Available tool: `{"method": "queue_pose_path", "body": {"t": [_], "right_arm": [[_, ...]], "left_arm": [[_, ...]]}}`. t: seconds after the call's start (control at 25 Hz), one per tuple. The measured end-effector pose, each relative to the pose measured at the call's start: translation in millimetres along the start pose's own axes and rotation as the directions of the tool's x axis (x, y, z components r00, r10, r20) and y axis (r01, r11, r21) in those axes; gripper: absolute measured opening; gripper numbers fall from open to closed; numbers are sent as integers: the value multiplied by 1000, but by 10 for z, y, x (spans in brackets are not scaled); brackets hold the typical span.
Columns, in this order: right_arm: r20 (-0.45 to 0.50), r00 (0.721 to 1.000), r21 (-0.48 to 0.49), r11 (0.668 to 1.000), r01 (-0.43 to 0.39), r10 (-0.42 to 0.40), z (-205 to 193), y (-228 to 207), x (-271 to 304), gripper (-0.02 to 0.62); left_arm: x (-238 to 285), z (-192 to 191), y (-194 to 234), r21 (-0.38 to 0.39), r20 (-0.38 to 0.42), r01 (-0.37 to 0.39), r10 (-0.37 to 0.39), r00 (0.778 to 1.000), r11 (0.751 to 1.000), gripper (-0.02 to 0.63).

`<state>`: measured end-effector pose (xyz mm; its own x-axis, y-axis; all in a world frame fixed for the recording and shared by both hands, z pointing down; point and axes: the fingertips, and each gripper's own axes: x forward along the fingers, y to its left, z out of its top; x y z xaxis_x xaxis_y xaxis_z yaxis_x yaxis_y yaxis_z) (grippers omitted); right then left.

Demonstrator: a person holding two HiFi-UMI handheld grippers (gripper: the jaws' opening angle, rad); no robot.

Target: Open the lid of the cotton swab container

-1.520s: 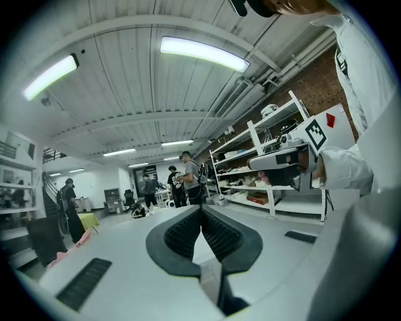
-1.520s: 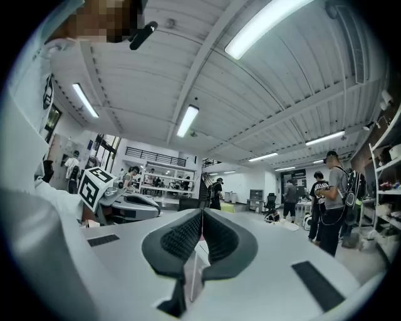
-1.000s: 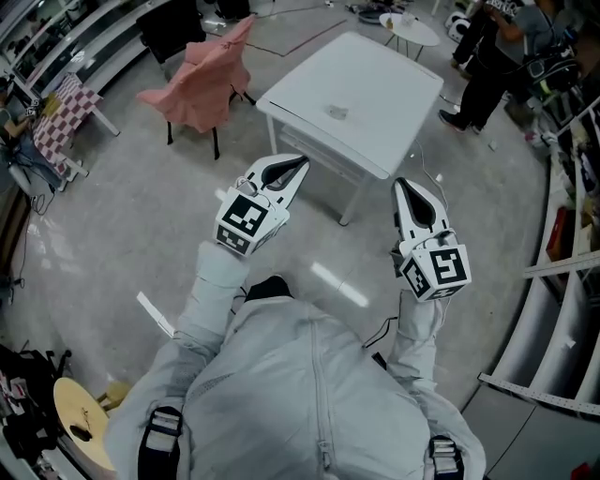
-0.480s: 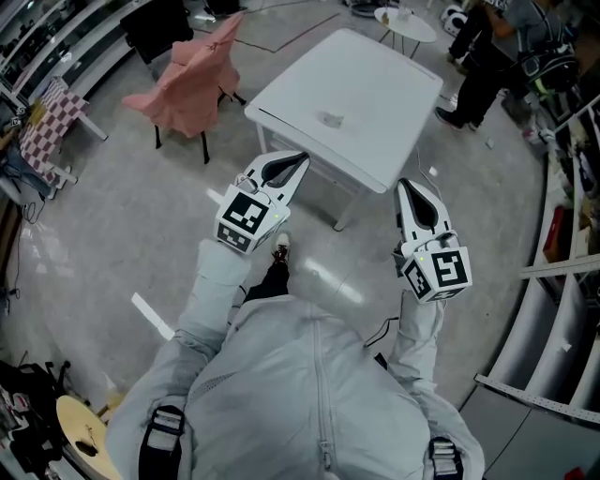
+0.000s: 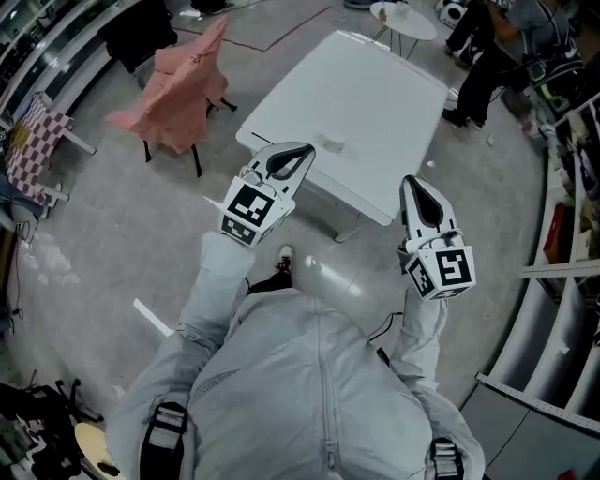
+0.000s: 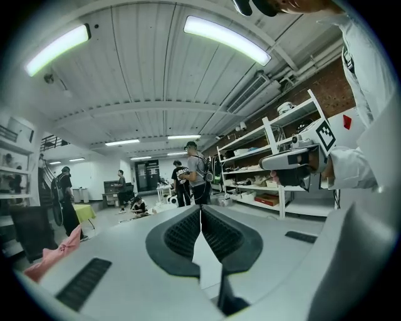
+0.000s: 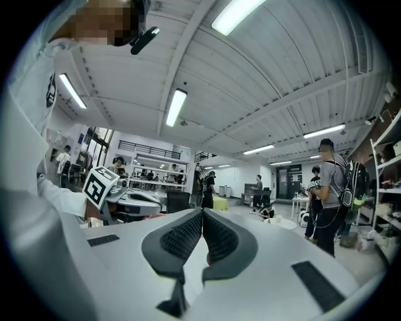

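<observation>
A small pale container (image 5: 329, 143), too small to make out in detail, lies on the white table (image 5: 370, 89) ahead in the head view. My left gripper (image 5: 305, 150) is held over the floor with its tip at the table's near edge, jaws shut and empty. My right gripper (image 5: 413, 182) hangs just short of the table's near right corner, also shut with nothing in it. In the left gripper view the left gripper (image 6: 200, 210) has its ridged pads pressed together. The right gripper (image 7: 202, 213) looks the same in its own view. Neither gripper view shows the container.
A chair draped in pink cloth (image 5: 173, 84) stands left of the table. A small round table (image 5: 403, 17) and a person (image 5: 478, 52) are beyond it. Shelving (image 5: 572, 159) lines the right side. My foot (image 5: 284, 254) is on the grey floor.
I have walked closer to the table, which now sits nearer both grippers in the head view. Both grippers moved forward with me and stayed shut.
</observation>
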<state>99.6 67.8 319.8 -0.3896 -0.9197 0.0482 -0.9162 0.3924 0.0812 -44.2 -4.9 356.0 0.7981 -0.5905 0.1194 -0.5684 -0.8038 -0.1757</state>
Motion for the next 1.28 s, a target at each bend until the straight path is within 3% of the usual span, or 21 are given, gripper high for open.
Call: {"method": "queue_pose_path", "body": {"t": [0.24, 0.52, 0.8, 1.04, 1.12, 1.28], "right_arm": [[-26, 999, 1, 1000, 21, -21, -29, -240, 678, 34], [-57, 997, 9, 999, 50, -49, -180, -472, 1173, 34], [-80, 994, 35, 996, 81, -78, -295, -626, 1623, 34], [-126, 986, 48, 992, 115, -108, -536, -658, 2113, 35], [-141, 983, 52, 990, 129, -120, -655, -687, 2252, 35], [-168, 975, 76, 984, 162, -148, -840, -747, 2364, 35]], "left_arm": [[451, -168, 588, -21, -23, 32, -33, 999, 999, 23], [873, -425, 995, -43, -50, 74, -77, 996, 996, 23], [1249, -743, 1287, -78, -83, 171, -177, 981, 982, 25], [1553, -1245, 1649, -86, -167, 256, -267, 949, 963, 32], [1673, -1461, 1712, -85, -205, 294, -305, 930, 952, 131], [1876, -1833, 1669, -81, -272, 388, -395, 878, 918, 173]]}}
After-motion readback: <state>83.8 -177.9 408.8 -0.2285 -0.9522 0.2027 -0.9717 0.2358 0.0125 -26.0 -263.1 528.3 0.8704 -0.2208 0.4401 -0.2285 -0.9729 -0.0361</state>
